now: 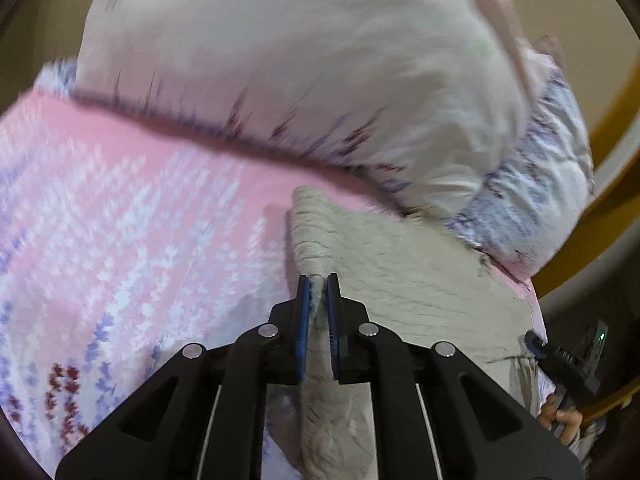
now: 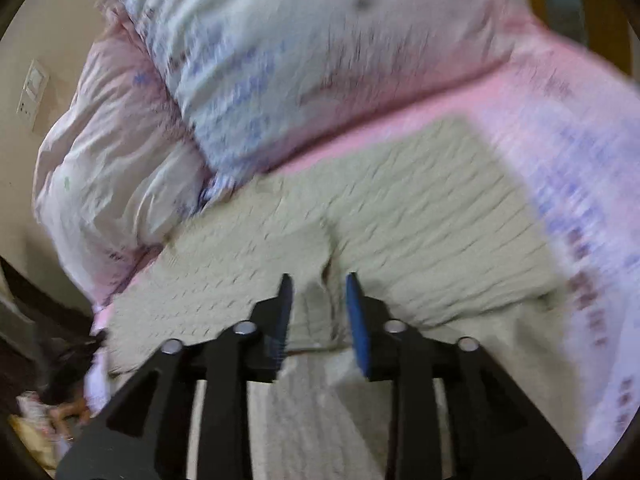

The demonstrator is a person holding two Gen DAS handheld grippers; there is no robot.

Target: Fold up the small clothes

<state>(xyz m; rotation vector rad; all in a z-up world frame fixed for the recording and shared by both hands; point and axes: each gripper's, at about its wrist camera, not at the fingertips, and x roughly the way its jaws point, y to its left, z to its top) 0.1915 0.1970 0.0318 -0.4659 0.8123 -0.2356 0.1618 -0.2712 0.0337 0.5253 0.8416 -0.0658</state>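
Two blurred fisheye views look along hand-held tongs over a bed. The bed is covered with a pink sheet (image 1: 132,184) printed with rows of small white, lilac and dark red flowers.

A small pale grey-beige garment (image 2: 420,216) with a ribbed, crinkled weave lies on the sheet, close to one side edge of the bed. Beyond it, a big pale pillow (image 1: 304,60) with a flowered border rests on the sheet, its lower edge just beside the garment's far edge. A rumpled pale quilt (image 2: 108,152) is bunched beside the pillow, toward the bed's corner.

In the left wrist view, the left tongs (image 1: 318,280) are narrowed onto a raised fold of the garment, and cloth fills the gap between the blue pads.

In the right wrist view, the right tongs (image 2: 318,280) stand partly spread, with a ridge of the garment between them. Blur hides whether the pads touch the cloth.

The right tongs also show at the lower right of the left wrist view, at the garment's edge.
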